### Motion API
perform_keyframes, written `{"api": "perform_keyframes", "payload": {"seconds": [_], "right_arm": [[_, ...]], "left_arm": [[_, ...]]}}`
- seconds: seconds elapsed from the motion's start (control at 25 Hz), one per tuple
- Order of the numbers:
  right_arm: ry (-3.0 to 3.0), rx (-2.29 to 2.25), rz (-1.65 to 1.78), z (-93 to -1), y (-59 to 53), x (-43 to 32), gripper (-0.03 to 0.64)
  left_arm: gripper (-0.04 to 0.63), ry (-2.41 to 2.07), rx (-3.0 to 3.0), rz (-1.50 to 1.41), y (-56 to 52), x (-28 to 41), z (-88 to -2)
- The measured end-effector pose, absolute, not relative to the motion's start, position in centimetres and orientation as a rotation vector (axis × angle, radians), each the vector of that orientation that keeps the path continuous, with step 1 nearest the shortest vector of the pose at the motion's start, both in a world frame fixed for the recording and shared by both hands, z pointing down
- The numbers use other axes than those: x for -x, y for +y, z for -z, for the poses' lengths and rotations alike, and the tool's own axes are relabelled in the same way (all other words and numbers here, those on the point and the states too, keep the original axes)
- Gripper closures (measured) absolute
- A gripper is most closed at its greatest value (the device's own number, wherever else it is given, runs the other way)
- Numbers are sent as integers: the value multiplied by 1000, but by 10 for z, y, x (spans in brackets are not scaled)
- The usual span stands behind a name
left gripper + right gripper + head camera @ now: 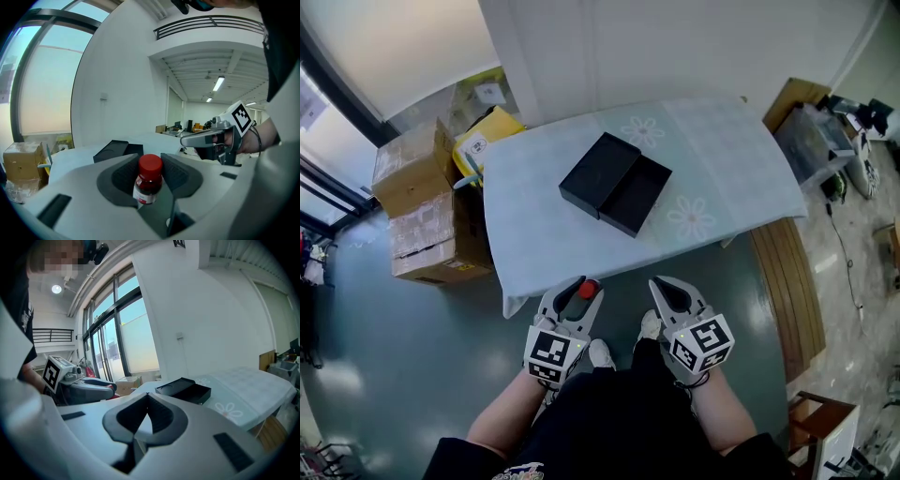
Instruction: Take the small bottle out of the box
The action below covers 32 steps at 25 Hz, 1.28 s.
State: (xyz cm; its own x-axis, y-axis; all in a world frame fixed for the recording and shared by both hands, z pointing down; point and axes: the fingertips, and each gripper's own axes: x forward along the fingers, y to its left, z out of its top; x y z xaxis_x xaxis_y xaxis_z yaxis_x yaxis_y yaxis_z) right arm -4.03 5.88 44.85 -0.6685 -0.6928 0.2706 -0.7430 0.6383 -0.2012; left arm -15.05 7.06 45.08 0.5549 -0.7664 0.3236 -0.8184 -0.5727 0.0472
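Head view puts the task close to finished, by my reading: the small bottle [588, 289], red-capped, is out of the black box [616, 182] and sits between the jaws of the left gripper [576, 291]. It is well apart from the box, which lies open on the table [741, 159] with its two halves side by side and no bottle showing in either. Left gripper view confirms the grasp: both padded jaws press the bottle's sides just below the cap, and it stands roughly upright in that view, label toward the camera. All that may be left is to set the bottle down somewhere, if that is wanted at all. The right gripper [668, 289] is clenched on nothing, its jaw tips meeting. Both hands are held low and close to the person's body, side by side just short of the table's near edge, with the grippers pointing forward toward the table and tipped slightly downward.
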Motion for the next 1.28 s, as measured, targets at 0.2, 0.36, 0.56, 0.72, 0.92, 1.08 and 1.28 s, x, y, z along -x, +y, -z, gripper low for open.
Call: {"api": "perform_keyframes", "payload": {"seconds": [0.2, 0.36, 0.56, 0.72, 0.92, 1.08, 1.28], "right_arm": [[-2671, -1227, -455, -453, 72, 42, 595], [-2664, -1235, -456, -454, 78, 41, 594], [-2671, -1228, -441, -451, 82, 44, 594], [-2677, -1213, -436, -449, 84, 43, 594], [-2681, -1197, -423, -447, 86, 42, 595], [-2686, -1196, -415, -445, 89, 40, 594], [-2689, -1197, -408, -442, 96, 37, 594]], "left_arm": [[430, -1307, -2604, -401, 77, 153, -454], [430, -1293, -2614, -397, 82, 150, -453], [430, -1296, -2628, -393, 88, 150, -450], [430, -1317, -2619, -386, 90, 152, -449], [430, -1353, -2596, -364, 92, 153, -447], [430, -1354, -2595, -365, 96, 150, -447], [430, -1362, -2601, -357, 101, 148, -443]]}}
